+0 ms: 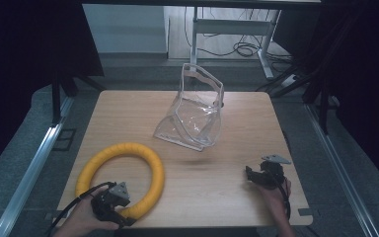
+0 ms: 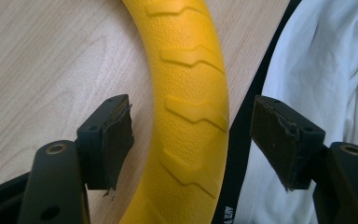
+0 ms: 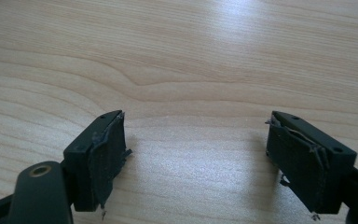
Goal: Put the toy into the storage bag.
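A yellow ring (image 1: 123,170) with raised zigzag ribs lies flat on the front left of the wooden table (image 1: 246,118). My left gripper (image 1: 127,213) sits at the ring's near edge by the table's front. In the left gripper view the yellow ring (image 2: 191,93) runs up between the jaws of the left gripper (image 2: 191,126). Both pads stand clear of it, so the gripper is open. My right gripper (image 1: 250,174) rests at the front right, pointing left. In its own view the right gripper (image 3: 196,135) is open over bare wood.
A clear plastic bag (image 1: 193,111) stands upright toward the back middle of the table. The table's front edge (image 2: 247,116) runs just beside the ring, with the person's white shirt (image 2: 331,70) beyond it. Metal frame rails flank the table.
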